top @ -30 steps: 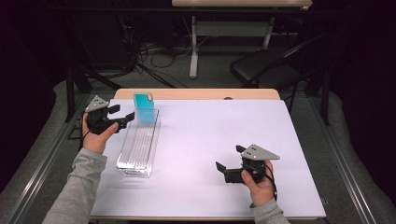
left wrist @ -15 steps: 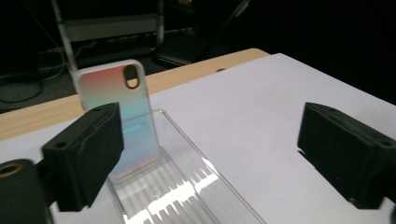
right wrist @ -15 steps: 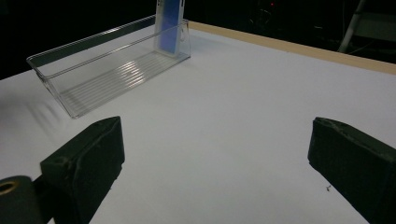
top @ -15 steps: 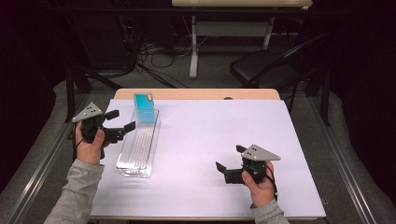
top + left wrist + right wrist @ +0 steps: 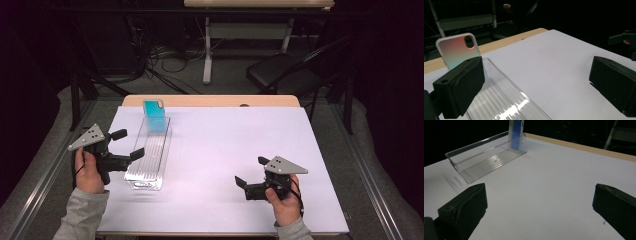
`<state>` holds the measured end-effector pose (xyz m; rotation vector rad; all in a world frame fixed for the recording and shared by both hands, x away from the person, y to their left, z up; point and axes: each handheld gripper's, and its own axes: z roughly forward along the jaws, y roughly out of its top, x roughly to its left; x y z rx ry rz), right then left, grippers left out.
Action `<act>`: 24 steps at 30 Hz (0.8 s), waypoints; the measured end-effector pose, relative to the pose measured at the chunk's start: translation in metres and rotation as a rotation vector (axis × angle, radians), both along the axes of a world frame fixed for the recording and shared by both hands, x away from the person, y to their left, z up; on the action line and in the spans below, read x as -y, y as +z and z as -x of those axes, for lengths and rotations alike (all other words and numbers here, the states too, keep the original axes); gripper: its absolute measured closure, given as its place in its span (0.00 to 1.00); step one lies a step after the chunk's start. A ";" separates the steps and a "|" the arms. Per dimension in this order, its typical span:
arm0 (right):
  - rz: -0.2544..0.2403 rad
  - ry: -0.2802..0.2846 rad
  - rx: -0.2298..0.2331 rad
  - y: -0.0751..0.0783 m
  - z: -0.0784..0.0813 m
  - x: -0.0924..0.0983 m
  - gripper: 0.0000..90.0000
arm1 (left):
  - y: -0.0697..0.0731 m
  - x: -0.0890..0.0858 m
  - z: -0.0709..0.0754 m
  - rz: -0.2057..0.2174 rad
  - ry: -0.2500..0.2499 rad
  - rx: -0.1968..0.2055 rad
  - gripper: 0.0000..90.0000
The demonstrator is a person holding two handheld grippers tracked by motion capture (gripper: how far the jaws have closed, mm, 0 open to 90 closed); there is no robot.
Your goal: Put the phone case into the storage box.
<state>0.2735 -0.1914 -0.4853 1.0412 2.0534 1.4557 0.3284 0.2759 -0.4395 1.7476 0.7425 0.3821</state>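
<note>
Left gripper [image 5: 129, 144] back from tray [image 5: 150, 160]

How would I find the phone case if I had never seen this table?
Start at the white table and find the long clear tray on its left side. The phone case stands upright at the tray's far end, leaning on the end wall. It is the one blue-green thing on the table.

Clear tray [image 5: 150, 157] lies lengthwise left of centre on white table [image 5: 230, 150]. Blue phone case [image 5: 155, 116] stands upright at tray's far end. Left gripper [image 5: 127, 143] just left of tray, jaws wide apart after just opening, nothing between. Right gripper [image 5: 251, 171] lower right of frame, jaws apart, empty.
</note>
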 end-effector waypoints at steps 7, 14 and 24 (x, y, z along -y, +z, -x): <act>0.018 -0.004 0.007 0.002 0.005 0.004 0.00 | -0.009 0.006 0.009 0.000 -0.004 -0.011 0.00; 0.035 -0.006 0.013 0.001 0.010 0.008 0.00 | -0.019 0.013 0.017 -0.021 -0.001 -0.020 0.00; 0.029 -0.070 0.012 -0.006 0.018 0.024 0.00 | -0.032 0.016 0.032 -0.039 0.019 -0.016 0.00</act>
